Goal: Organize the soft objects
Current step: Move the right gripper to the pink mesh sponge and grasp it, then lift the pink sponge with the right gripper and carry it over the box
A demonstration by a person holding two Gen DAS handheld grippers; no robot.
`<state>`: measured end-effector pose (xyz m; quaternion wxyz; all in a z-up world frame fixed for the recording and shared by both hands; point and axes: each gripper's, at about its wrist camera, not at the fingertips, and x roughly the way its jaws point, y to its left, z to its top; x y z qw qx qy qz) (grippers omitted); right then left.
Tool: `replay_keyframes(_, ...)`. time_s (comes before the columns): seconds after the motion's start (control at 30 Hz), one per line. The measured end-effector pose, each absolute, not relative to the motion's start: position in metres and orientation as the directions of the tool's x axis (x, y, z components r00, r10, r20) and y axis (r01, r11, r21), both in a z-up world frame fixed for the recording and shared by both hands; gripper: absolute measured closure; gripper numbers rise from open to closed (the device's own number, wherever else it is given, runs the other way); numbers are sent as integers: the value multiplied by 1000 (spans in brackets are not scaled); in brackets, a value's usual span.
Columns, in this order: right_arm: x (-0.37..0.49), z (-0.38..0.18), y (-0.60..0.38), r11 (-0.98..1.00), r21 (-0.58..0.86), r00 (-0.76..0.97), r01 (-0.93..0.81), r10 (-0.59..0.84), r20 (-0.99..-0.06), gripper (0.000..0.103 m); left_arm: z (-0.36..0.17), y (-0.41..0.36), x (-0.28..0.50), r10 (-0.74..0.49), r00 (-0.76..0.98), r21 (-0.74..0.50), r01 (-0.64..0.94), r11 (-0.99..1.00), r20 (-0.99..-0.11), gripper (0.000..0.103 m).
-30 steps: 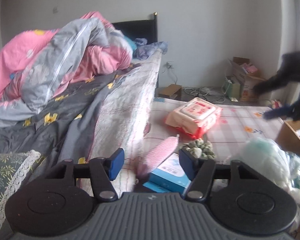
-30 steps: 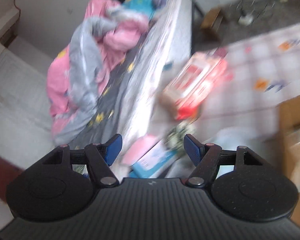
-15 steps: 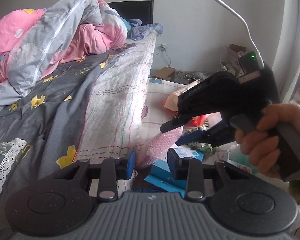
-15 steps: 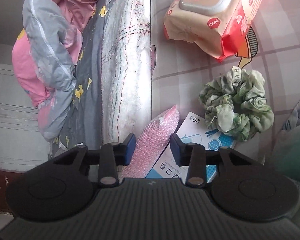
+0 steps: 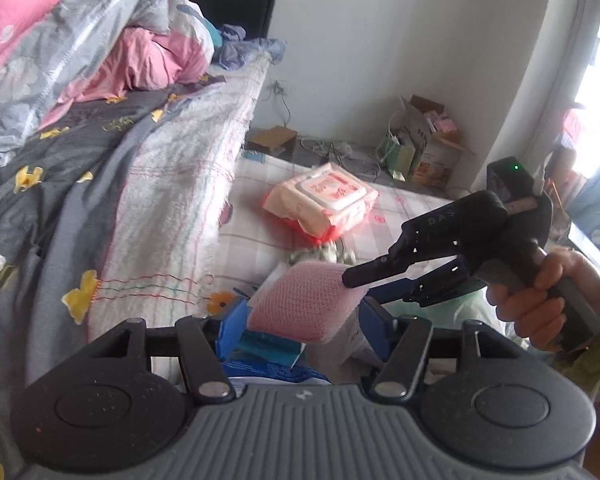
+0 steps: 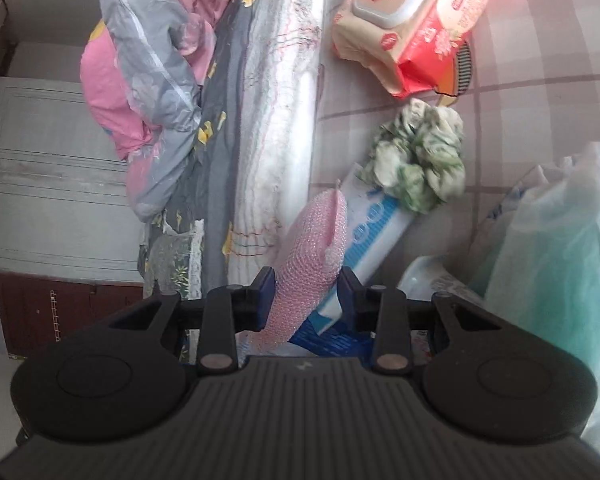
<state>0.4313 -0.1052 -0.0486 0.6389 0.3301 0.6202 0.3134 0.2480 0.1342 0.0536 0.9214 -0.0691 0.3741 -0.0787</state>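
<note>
Lower centre: left gripper jaws were opening, pink bubble-wrap pouch between them. Right gripper was clamped on the pouch's right end. Only right-wrist view showed green scrunchie clearly, and bag, contents unclear.

Soft daylight from the blown-out window at right — fisheye-bent edges, slight motion blur.

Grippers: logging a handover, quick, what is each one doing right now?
Left gripper: opening; pink bubble-wrap pouch sits between its fingers, not pressed.
Right gripper: shut on the pouch.
</note>
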Motion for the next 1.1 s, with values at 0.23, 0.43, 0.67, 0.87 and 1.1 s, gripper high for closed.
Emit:
replay_keyframes(0.23, 436, -62, -106, 632, 775, 49, -13, 774, -631, 71, 25, 123, 282, -161, 640, -120, 108, 987, -751, 40)
replay_keyframes(0.43, 440, -62, -110, 639, 769, 74, -19, 768, -636, 71, 30, 117, 298, -161, 657, -45, 190, 981, -737, 30)
replay_keyframes(0.67, 443, -43, -119, 688, 724, 112, -52, 725, -680, 56, 20, 100, 314, -165, 631, -23, 227, 974, -758, 32)
replay_keyframes(0.87, 443, -36, -126, 718, 694, 139, -49, 693, -708, 54, 26, 99, 327, -162, 663, -9, 229, 973, -731, 34)
replay_keyframes(1.1, 443, -47, -132, 690, 724, 159, 3, 715, -681, 55, 30, 123, 375, -97, 668, -73, 63, 995, -738, 51)
